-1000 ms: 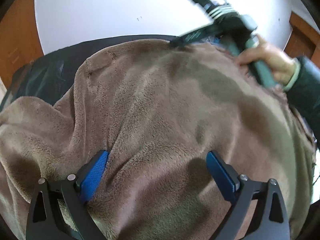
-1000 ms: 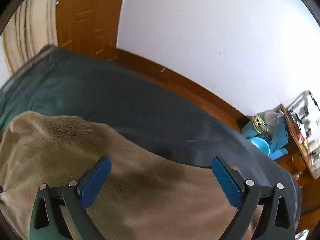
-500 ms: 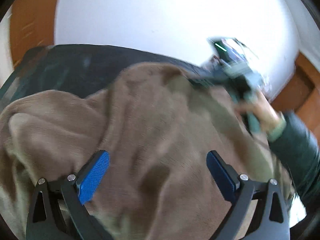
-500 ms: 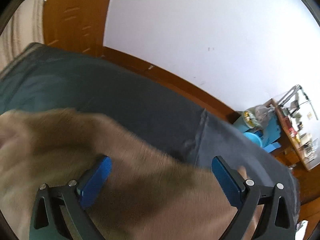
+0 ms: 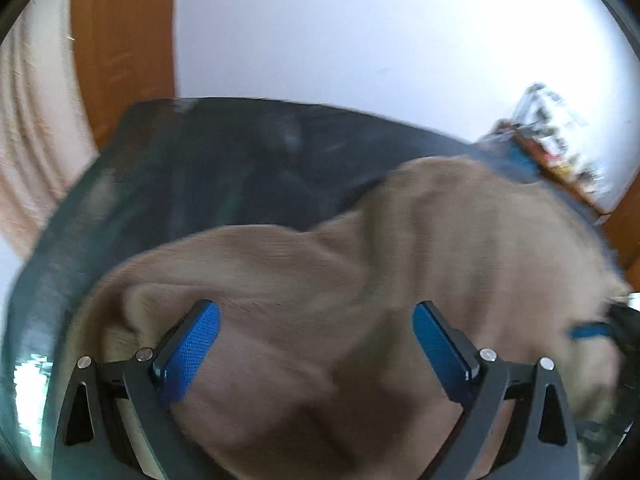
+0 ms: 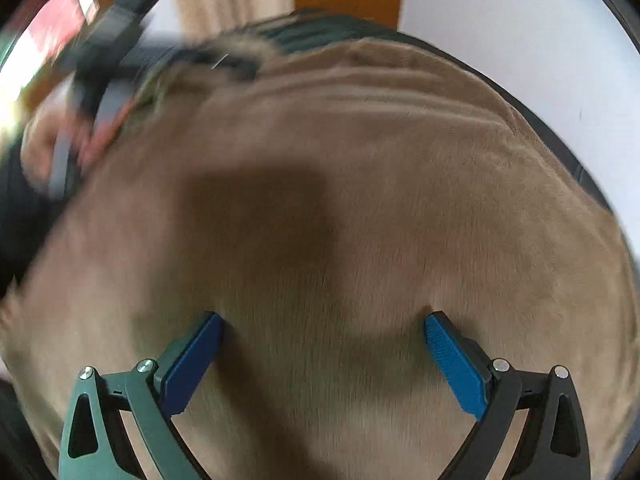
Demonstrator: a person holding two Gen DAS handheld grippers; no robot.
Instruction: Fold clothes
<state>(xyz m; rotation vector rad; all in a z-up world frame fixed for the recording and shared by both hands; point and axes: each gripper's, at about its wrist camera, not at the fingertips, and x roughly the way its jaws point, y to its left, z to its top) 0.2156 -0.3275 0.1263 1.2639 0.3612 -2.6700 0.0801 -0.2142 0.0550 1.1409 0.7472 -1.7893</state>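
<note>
A tan fleece garment (image 5: 400,264) lies heaped on a dark bedcover (image 5: 224,176). My left gripper (image 5: 316,344) hovers over its near part, blue pads wide apart, open with nothing between them. In the right wrist view the same fleece (image 6: 360,184) fills the frame. My right gripper (image 6: 322,356) is open just above it, casting a shadow on the pile. The left gripper's body (image 6: 116,36) and the hand (image 6: 40,148) holding it show blurred at the upper left of that view. The right gripper's blue pad (image 5: 592,330) peeks in at the left wrist view's right edge.
A white wall (image 5: 360,32) and a wooden door frame (image 5: 120,40) stand behind the bed. A cream curtain (image 5: 36,128) hangs at the left. A cluttered wooden table (image 5: 556,148) sits at the far right beyond the bed.
Both views have swung quickly and are blurred. The right gripper turned left from the bedcover's far side onto the fleece. The left gripper swung left, so the right gripper slid to its frame's right edge.
</note>
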